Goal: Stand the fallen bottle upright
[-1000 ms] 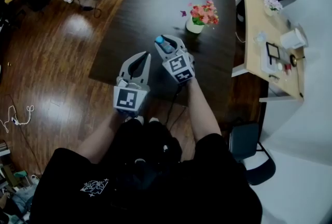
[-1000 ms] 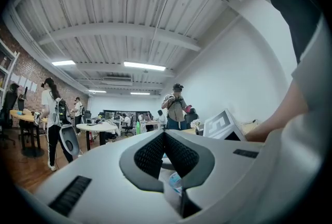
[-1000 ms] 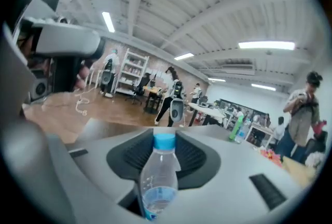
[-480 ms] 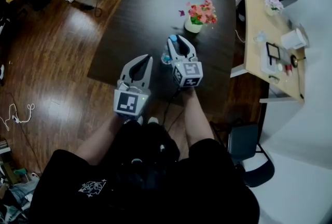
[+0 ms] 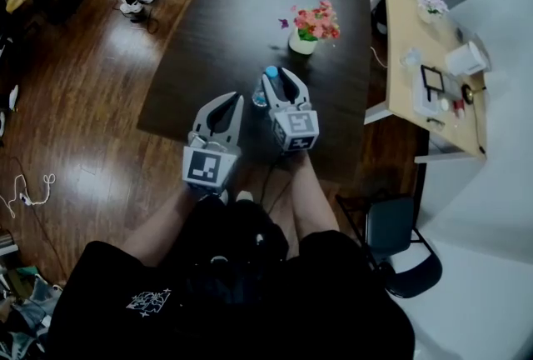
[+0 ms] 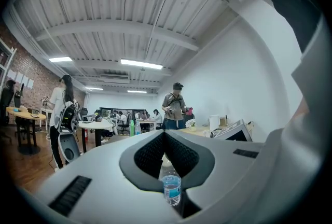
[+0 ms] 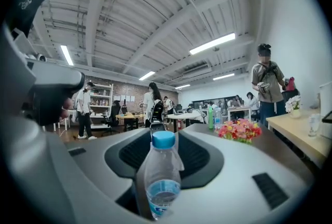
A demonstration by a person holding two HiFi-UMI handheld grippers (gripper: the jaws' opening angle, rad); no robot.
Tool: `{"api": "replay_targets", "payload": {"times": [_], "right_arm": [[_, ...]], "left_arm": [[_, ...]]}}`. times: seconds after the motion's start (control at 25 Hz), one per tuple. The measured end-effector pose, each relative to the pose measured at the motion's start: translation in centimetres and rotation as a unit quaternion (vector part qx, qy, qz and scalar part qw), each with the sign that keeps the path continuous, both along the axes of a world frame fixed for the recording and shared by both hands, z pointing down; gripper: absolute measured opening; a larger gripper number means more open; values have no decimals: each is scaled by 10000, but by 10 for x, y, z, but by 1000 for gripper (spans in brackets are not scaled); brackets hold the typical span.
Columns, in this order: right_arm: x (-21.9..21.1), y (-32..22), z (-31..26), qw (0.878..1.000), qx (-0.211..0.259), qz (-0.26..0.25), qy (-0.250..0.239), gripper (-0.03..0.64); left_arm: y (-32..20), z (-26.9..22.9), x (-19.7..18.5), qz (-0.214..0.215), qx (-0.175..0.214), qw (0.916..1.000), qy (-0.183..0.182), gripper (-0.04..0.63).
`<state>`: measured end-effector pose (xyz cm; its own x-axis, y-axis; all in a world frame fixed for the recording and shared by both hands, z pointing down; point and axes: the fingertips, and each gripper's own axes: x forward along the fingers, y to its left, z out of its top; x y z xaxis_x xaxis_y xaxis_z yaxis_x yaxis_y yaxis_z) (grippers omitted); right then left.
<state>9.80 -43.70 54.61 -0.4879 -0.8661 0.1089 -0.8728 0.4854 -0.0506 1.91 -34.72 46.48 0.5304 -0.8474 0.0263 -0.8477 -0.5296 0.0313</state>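
One clear, blue-capped plastic bottle stands upright, clamped by the right gripper; left gripper closed, empty.

bottle: body mostly hidden behind right gripper | base cut off in right gripper view

Right gripper: jaws closed on either side of the upright bottle, whose cap stands above them. Left gripper: just left of the bottle, tips together, nothing held, angled toward it. Both forearms bare, extended forward. Right forearm reaches farther than left forearm.
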Motion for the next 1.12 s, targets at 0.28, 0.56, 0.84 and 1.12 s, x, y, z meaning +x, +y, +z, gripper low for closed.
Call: {"api": "replay_targets", "payload": {"times": [0.28,0.56,0.84,1.12], "right_arm": [[17,33,-33,9996,92,267,-45,210],[50,124,-101,9953,469,798,-275,23],[60,163,-119,9935,658,793,-475,22],[49,207,-127,9928,719,890,-367,23]], "left_arm": [[4,-15,2,87,-1,9999,81,0],[28,-36,15,197,147,9995,206,-2],[61,-40,30,201,233,9995,124,-2],[102,-57,23,255,441,9985,181,-2]]}}
